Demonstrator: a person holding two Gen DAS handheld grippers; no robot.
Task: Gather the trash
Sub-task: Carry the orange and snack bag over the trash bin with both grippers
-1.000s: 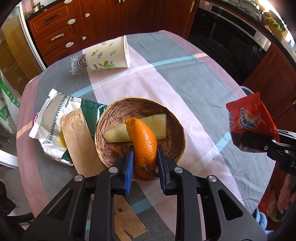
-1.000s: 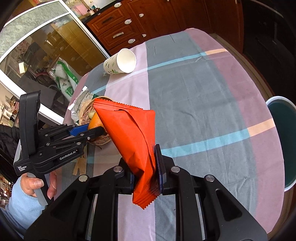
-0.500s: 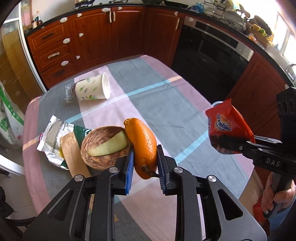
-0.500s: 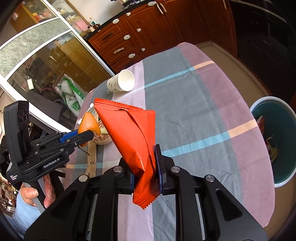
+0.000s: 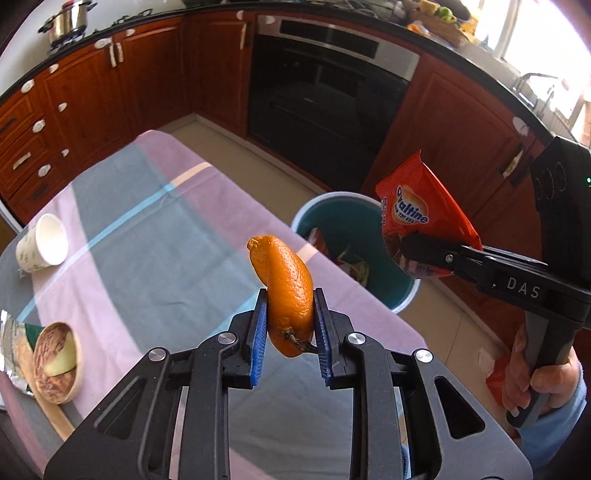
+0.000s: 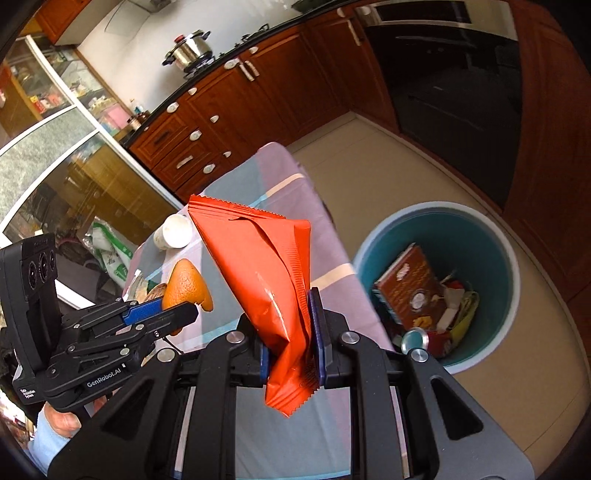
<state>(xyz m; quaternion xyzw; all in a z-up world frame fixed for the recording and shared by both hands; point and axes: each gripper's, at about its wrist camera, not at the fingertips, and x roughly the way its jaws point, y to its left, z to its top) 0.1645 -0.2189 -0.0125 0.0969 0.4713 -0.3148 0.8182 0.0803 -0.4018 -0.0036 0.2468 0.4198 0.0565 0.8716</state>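
Left gripper [image 5: 288, 325] clamps the orange peel [image 5: 286, 291] — light, springy, held mid-body; right gripper [image 6: 291, 354] pinches the Ovaltine wrapper [image 6: 262, 273] — thin, slippery, crushable — near its lower seam.

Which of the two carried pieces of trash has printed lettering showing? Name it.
The red Ovaltine wrapper, clamped in the right tongs. The orange peel in the left tongs is plain, with no print.

Reddish-brown wooden cabinets [image 5: 92, 96] with pale handles lined the kitchen under a dark counter. A black built-in oven [image 5: 325, 85] sat among them. The floor [image 6: 461, 177] was beige tile. Bright daylight came through a window [image 5: 546, 33], and a glass sliding door [image 6: 74, 177] stood opposite.
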